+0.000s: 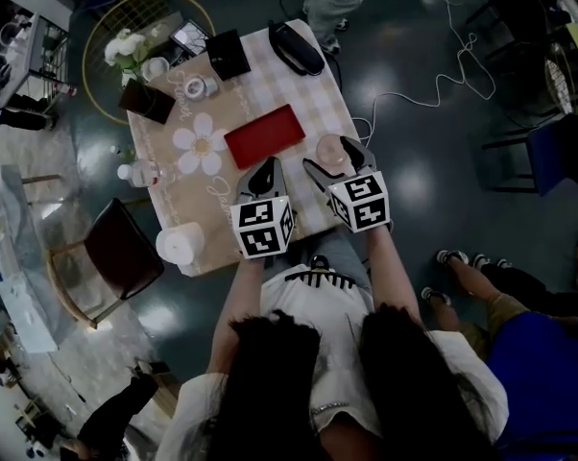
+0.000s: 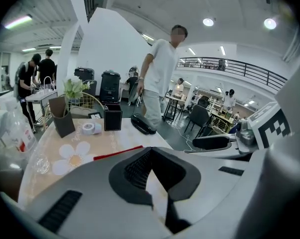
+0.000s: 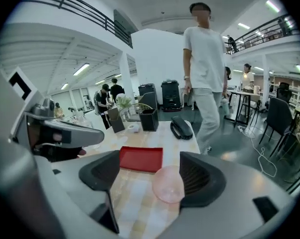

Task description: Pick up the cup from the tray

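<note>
A translucent pink cup [image 1: 329, 149] [image 3: 168, 184] stands on the checked table [image 1: 308, 84], off the empty red tray [image 1: 263, 134] [image 3: 141, 159] and to its right. My right gripper [image 1: 335, 161] [image 3: 147, 168] is open around the cup. The cup rests against the inner side of the right finger [image 3: 197, 178], and the left finger is well clear of it. My left gripper [image 1: 263, 173] [image 2: 150, 153] hovers over the near table, just below the tray, its fingertips together and holding nothing.
At the table's far end lie a black handset [image 1: 297, 48], a black box [image 1: 228, 54], a tape roll [image 1: 195, 86] and flowers [image 1: 126, 46]. A white roll [image 1: 179, 244] and a bottle [image 1: 140, 173] stand at the left edge. A person [image 1: 332, 3] stands beyond the table.
</note>
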The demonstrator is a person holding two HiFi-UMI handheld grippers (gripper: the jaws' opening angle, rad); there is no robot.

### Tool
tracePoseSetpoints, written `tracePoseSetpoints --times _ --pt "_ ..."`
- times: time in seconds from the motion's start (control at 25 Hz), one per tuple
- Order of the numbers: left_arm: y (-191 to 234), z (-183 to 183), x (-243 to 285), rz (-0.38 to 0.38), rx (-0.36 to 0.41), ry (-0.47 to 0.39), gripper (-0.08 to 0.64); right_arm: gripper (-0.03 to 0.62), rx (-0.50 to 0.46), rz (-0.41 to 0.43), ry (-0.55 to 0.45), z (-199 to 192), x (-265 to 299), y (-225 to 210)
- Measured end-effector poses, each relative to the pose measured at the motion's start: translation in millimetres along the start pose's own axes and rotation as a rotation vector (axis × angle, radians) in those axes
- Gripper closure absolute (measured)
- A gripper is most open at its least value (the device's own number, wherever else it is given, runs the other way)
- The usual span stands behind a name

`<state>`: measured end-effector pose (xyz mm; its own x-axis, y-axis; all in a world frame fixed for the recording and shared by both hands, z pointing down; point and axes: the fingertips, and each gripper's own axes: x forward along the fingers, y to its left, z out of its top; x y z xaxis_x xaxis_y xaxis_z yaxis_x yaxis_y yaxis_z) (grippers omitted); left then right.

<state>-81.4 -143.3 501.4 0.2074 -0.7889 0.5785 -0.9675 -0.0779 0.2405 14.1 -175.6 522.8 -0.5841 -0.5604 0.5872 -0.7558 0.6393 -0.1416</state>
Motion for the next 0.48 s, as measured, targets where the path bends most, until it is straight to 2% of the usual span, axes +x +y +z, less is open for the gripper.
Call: tracePoseSetpoints --times 0.2,0.36,0.48 --pt "0.4 -2.1 -10.9 0.000 -0.003 -0.022 0.553 0.301 -0.023 0.000 -0.021 7.8 -8.0 22.9" --pt "0.6 -2.5 -19.1 -0.001 -0.002 -0.040 0.553 0.480 -0.003 -0.022 -0.037 10.1 -13.9 30.1" --pt "2.9 -3.0 -24.0 0.004 -0.005 -0.049 0.552 0.538 0.010 -0.020 -0.051 13.6 -17.4 36.5"
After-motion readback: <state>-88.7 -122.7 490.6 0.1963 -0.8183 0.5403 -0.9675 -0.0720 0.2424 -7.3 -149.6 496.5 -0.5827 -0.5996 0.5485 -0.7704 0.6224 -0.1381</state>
